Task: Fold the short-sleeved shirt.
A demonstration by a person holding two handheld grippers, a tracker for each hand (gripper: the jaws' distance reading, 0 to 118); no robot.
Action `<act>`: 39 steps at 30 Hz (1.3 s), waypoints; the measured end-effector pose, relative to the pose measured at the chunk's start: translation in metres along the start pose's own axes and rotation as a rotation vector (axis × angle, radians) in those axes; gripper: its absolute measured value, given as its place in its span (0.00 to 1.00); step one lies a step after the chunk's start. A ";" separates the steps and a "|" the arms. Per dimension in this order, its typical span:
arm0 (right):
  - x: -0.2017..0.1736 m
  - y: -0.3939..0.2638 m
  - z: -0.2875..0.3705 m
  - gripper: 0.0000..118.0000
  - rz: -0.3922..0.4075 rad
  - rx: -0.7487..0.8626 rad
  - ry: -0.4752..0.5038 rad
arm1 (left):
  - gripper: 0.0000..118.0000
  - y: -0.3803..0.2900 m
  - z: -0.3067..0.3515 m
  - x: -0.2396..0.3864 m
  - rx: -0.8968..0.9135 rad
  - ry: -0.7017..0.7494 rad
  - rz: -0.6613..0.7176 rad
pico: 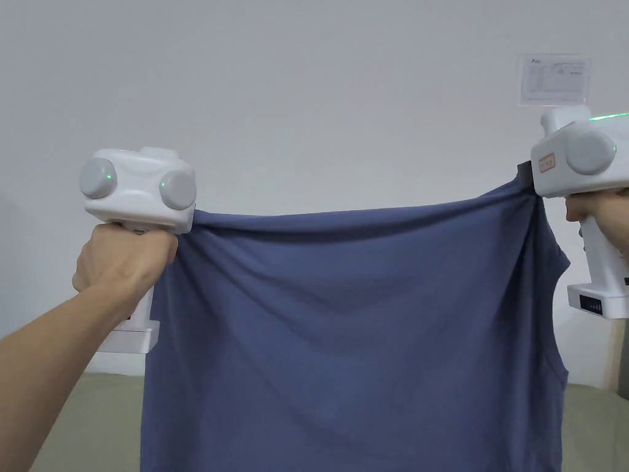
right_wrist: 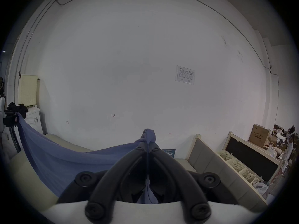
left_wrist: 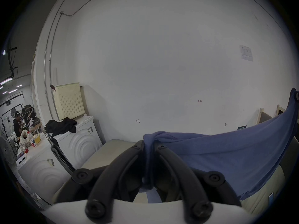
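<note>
shirt [pico: 350, 332] | hangs stretched between left tongs [left_wrist: 149, 144] | right tongs [right_wrist: 148, 144]

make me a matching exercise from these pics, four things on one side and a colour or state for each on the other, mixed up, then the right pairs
Things
1. shirt
2. left gripper
3. cloth heap on the washing machine
4. paper sheet on the wall

Colour or state
A. black, lying crumpled
B. blue, held up and spread between both grippers
C. white, flat against the wall
D. jaws closed on a bunched corner of fabric

Pairs: 1-B, 2-D, 3-A, 4-C
</note>
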State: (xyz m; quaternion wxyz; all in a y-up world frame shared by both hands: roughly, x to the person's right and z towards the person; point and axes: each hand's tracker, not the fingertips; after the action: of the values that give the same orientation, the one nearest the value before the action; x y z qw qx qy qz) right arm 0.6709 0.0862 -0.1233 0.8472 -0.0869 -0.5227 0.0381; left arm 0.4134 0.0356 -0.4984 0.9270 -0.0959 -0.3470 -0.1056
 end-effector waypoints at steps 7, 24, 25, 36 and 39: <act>-0.012 -0.022 -0.048 0.03 -0.037 -0.009 0.008 | 0.10 -0.024 -0.057 0.018 -0.028 0.016 0.019; -0.027 -0.277 -0.040 0.03 -0.035 -0.337 0.144 | 0.10 -0.249 -0.109 0.033 -0.313 -0.085 -0.062; -0.024 -0.296 -0.022 0.03 -0.066 -0.324 0.147 | 0.10 -0.266 -0.100 0.028 -0.323 -0.098 -0.058; -0.007 -0.431 0.186 0.03 -0.058 -0.523 0.198 | 0.10 -0.393 0.062 -0.028 -0.505 -0.211 -0.084; -0.003 -0.456 0.231 0.03 -0.058 -0.557 0.210 | 0.10 -0.419 0.104 -0.046 -0.531 -0.222 -0.045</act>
State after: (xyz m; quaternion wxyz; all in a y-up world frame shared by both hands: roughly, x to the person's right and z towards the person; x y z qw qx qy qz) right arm 0.4516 -0.3377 0.0604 0.8409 -0.3046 -0.4249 -0.1399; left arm 0.2046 -0.3348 -0.4084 0.8231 -0.3385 -0.4087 -0.2022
